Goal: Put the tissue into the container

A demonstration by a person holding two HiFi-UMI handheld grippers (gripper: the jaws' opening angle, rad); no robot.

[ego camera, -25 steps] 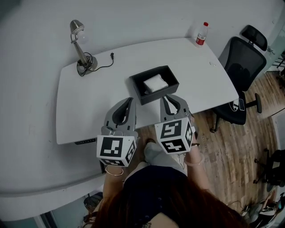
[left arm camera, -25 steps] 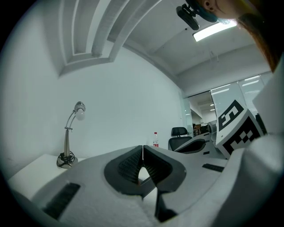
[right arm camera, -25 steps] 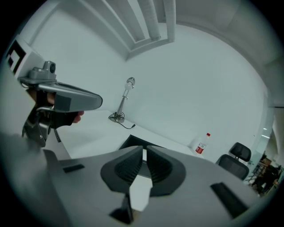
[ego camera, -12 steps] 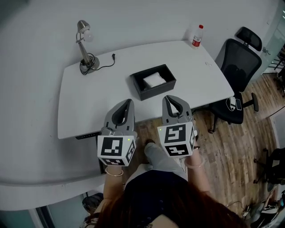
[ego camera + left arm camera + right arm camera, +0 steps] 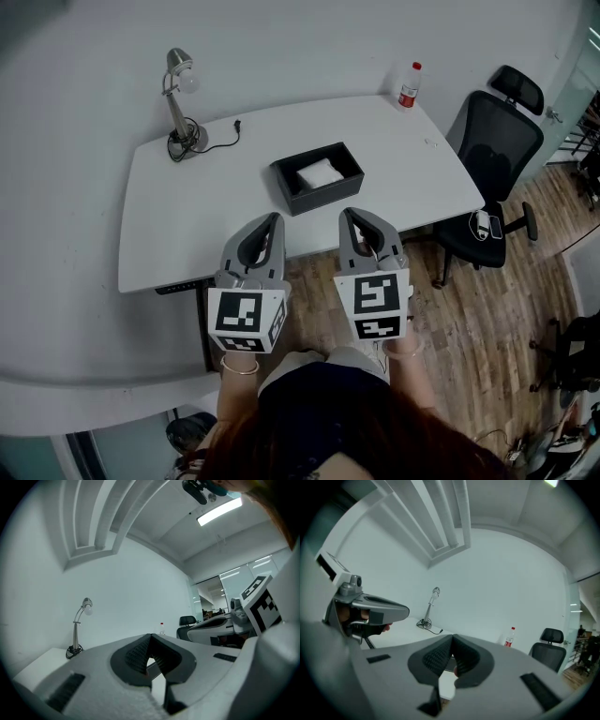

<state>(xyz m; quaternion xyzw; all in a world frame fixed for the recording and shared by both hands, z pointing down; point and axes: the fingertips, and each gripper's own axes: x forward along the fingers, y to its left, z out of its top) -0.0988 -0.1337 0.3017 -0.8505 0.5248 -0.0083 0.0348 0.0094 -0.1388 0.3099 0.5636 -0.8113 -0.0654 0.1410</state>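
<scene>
Only the head view looks down into the black container (image 5: 290, 195), and there the white tissue (image 5: 319, 172) lies inside it, flat on the bottom. The box sits near the middle of the white table (image 5: 187, 220).

From the two gripper views you cannot see into the box, because each gripper's own grey jaws fill the low part of the picture. The left gripper view shows a long ceiling light (image 5: 219, 512), which the other views do not. It also shows the other gripper's black and white cube at its right. The right gripper view shows the left gripper from the side.

I count two grippers, one tissue, one container, one table, one lamp (image 5: 180, 105), one bottle (image 5: 409, 84) with a red label and one black chair (image 5: 489, 155) close to the table.

The left gripper (image 5: 273, 219) has its jaws pressed together with nothing in them. The right gripper (image 5: 348, 214) is closed up and empty too. Both point at the table from its near edge, well apart from the box.

The lamp stands at the far left corner and the bottle at the far right one. Under the chair is a wooden floor (image 5: 487, 319).
</scene>
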